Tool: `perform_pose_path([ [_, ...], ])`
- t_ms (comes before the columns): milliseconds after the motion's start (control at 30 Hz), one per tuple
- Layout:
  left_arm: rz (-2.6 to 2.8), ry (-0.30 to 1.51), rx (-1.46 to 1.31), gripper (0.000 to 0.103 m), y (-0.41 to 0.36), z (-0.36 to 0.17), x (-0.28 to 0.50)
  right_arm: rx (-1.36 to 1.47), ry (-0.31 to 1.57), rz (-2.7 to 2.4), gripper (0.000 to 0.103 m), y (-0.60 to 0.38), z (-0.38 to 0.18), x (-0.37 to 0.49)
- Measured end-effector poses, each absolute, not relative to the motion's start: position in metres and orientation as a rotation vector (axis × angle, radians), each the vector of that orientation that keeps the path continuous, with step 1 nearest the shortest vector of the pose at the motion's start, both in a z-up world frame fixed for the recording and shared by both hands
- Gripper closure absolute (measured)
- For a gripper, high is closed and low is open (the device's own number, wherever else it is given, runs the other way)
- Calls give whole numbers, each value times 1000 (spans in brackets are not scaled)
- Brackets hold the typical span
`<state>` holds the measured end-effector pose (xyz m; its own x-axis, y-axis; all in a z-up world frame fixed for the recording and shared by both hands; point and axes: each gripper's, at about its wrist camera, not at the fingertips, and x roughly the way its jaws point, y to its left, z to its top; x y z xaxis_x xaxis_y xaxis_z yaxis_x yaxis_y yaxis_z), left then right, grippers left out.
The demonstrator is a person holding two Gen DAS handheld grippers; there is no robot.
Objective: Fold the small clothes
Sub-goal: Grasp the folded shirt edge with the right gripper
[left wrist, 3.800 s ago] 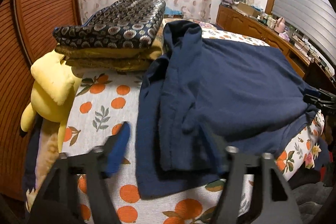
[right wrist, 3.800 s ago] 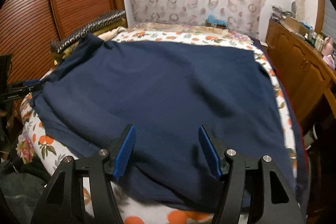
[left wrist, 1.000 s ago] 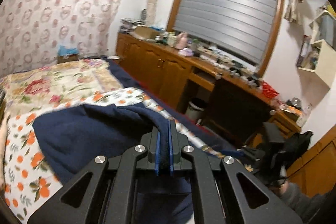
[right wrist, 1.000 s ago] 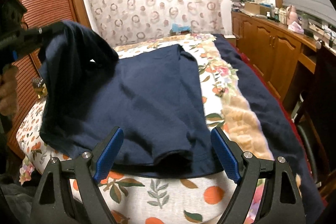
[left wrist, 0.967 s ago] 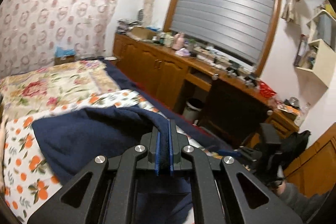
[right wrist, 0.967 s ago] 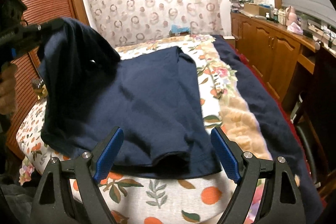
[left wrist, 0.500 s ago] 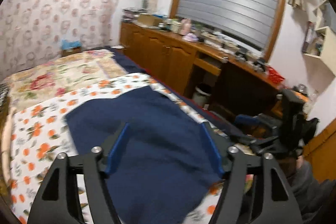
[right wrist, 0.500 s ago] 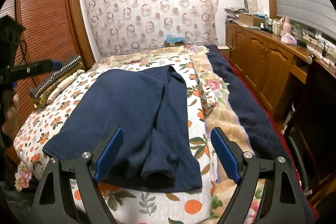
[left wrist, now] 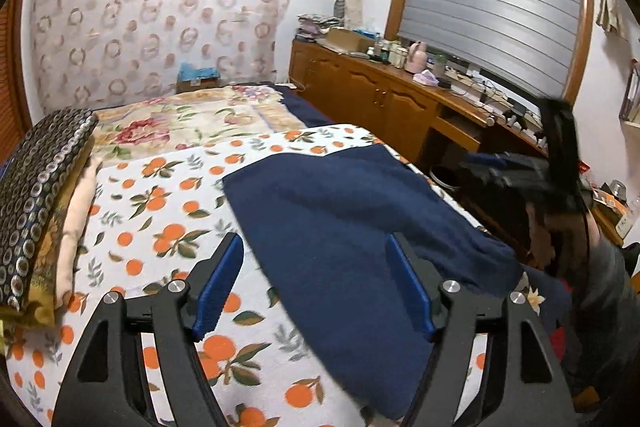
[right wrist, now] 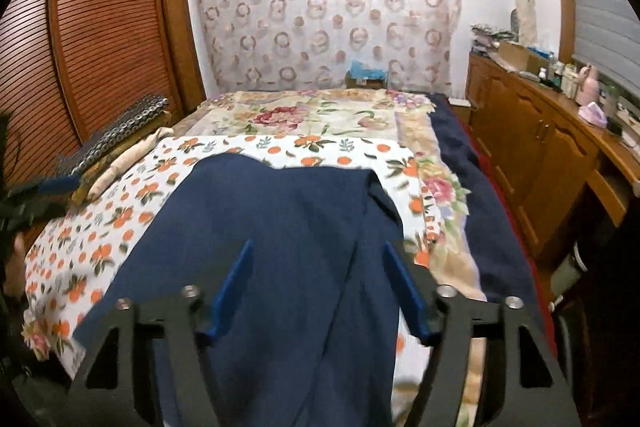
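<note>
A navy blue garment (left wrist: 352, 227) lies folded lengthwise on the orange-print bedsheet (left wrist: 160, 211). In the right wrist view the garment (right wrist: 280, 235) runs from mid-bed toward me, with a folded layer along its right side. My left gripper (left wrist: 314, 285) is open and empty, above the garment's near left edge. My right gripper (right wrist: 318, 293) is open and empty, just above the near end of the garment. The right gripper also shows blurred at the right in the left wrist view (left wrist: 516, 173).
Folded patterned blankets (left wrist: 36, 195) are stacked at the bed's left side. A floral quilt (right wrist: 312, 119) covers the far bed. A dark blue blanket (right wrist: 480, 211) lies along the right edge. Wooden cabinets (right wrist: 552, 155) stand at right, a slatted wardrobe (right wrist: 80, 39) at left.
The left gripper let go of the garment edge it carried across and opened. The garment now lies folded flat. Both grippers have pulled back; the right one moved over the garment's near end.
</note>
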<state>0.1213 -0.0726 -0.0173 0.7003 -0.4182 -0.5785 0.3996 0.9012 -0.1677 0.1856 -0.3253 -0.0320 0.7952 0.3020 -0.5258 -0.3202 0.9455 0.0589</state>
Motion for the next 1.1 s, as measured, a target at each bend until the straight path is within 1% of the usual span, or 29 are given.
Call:
perform_pose_path([
  [33,-451,655,-36,29,-70,-20,121,-30,576,342,49,-325,-31,199],
  [100,-444,662,-50,29,-64,-25,122,-16,604,346,54,-323,-31,222],
  [367,-429,689,-55,29,-56,-38,121,-28,783,382,54,-295,-54,307],
  [567,-433,704,-49,29,-55,-44,118,-15,862,413,54,-289,-64,336],
  [633,-432,707,-50,29,-54,-46,118,-15,860,454,87,-285,-61,336],
  [700,-426,710,-54,29,-53,-46,119,-39,834,484,97,-281,-55,326],
  [800,-419,702,-57,29,-50,-44,118,-83,755,496,100,-273,-40,309],
  [933,-404,676,-61,29,-43,-37,113,-80,664,560,100,-263,-20,279],
  [1033,-386,651,-69,29,-34,-30,108,-95,637,632,100,-248,-21,252],
  [1100,-378,636,-79,29,-28,-26,105,-121,648,684,100,-234,-30,238],
])
